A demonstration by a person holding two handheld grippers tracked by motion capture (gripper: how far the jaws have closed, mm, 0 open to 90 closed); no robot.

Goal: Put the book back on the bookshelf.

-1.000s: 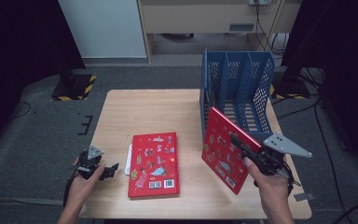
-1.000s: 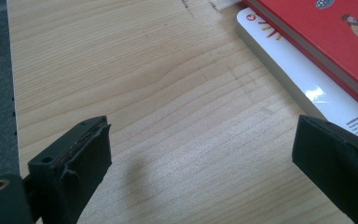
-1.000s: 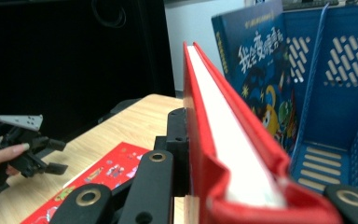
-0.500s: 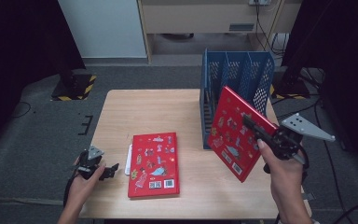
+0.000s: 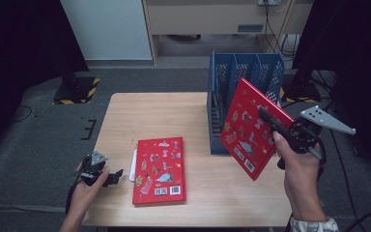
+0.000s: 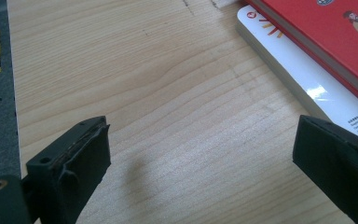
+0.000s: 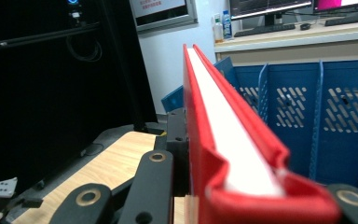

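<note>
Red book (image 5: 249, 126) is clamped in the right gripper (image 5: 270, 122), held tilted in the air just in front of the blue file rack (image 5: 245, 72), clear of the table (image 5: 164, 116). Next, as I read it: square the book upright, line it up with one slot, lower it slowly so the corner doesn't catch a divider. Which slot is hard to call from here. Left gripper (image 6: 200, 154) rests jaws apart, nothing in them, near the second red book (image 5: 160, 169), which lies flat.
</note>
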